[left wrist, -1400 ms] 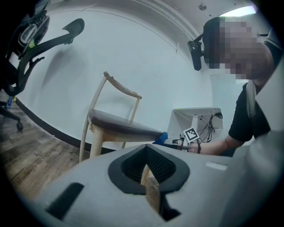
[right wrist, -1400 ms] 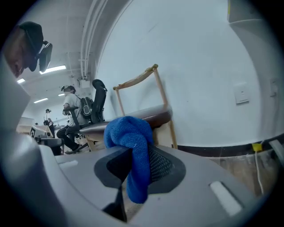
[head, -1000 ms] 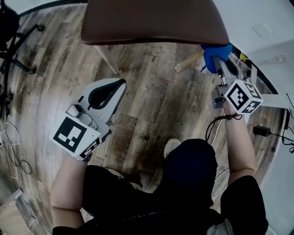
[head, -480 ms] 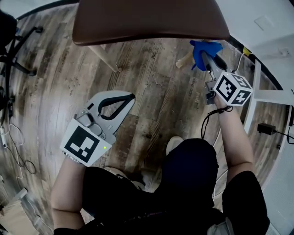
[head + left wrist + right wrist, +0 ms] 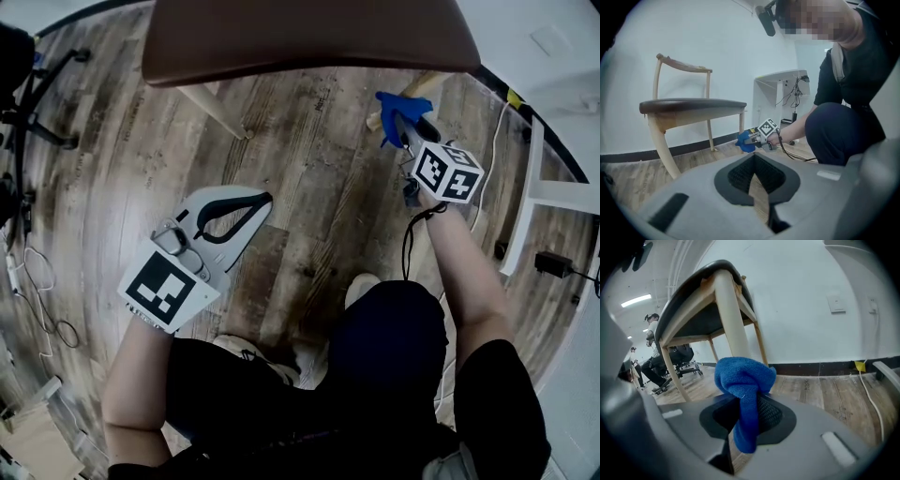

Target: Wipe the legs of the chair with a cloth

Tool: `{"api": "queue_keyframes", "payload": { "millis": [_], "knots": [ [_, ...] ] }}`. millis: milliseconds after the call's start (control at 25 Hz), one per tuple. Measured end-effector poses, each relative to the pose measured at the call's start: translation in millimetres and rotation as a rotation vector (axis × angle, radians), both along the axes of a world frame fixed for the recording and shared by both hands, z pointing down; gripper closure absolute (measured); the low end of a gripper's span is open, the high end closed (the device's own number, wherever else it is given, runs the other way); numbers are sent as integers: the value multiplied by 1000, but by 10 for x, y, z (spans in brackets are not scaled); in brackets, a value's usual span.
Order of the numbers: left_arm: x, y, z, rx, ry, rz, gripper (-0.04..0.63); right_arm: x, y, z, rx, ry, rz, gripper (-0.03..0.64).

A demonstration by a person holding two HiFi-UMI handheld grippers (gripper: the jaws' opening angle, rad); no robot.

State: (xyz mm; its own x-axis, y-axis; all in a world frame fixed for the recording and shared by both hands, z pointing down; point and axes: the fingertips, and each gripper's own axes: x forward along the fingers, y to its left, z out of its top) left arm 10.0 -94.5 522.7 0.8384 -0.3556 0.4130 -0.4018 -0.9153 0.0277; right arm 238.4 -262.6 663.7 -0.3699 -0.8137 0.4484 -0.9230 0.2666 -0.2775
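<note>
A wooden chair with a brown seat (image 5: 300,37) stands at the top of the head view, its pale legs splayed out. My right gripper (image 5: 400,120) is shut on a bunched blue cloth (image 5: 392,105), which is pressed against the lower part of the front right leg (image 5: 420,86). The right gripper view shows the cloth (image 5: 743,380) between the jaws of that gripper (image 5: 747,414), with the leg (image 5: 731,319) rising just behind it. My left gripper (image 5: 265,199) hovers over the floor, shut and holding nothing, apart from the front left leg (image 5: 216,111). In the left gripper view the chair (image 5: 691,107) is at the left.
A black office-chair base (image 5: 37,84) sits at the far left. A white shelf frame (image 5: 536,192) and a black charger (image 5: 551,262) lie on the right, with loose cables (image 5: 37,314) at the left. The person's knees fill the bottom. A white wall with a dark baseboard (image 5: 825,367) is behind the chair.
My right gripper has carried the blue cloth leftward along the front right leg toward its foot. My left gripper drifted slightly right and stays shut.
</note>
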Motion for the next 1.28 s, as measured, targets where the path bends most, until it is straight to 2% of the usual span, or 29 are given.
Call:
{"api": "queue_keyframes", "payload": {
  "millis": [640,800,960,1280],
  "knots": [
    [-209,-18,93,-67,12,-76,591,-7,20,1535,-314,53,70,526],
    [-212,-15,104,-72,10,-72,591,-23,32,1816,-383,106,56,526],
    [-241,-11,131,-86,11,-84,591,-39,1,1862,-371,119,38,526],
    [-247,-26,100,-94,32,-93,591,-44,55,1801,-365,74,22,526]
  ]
}}
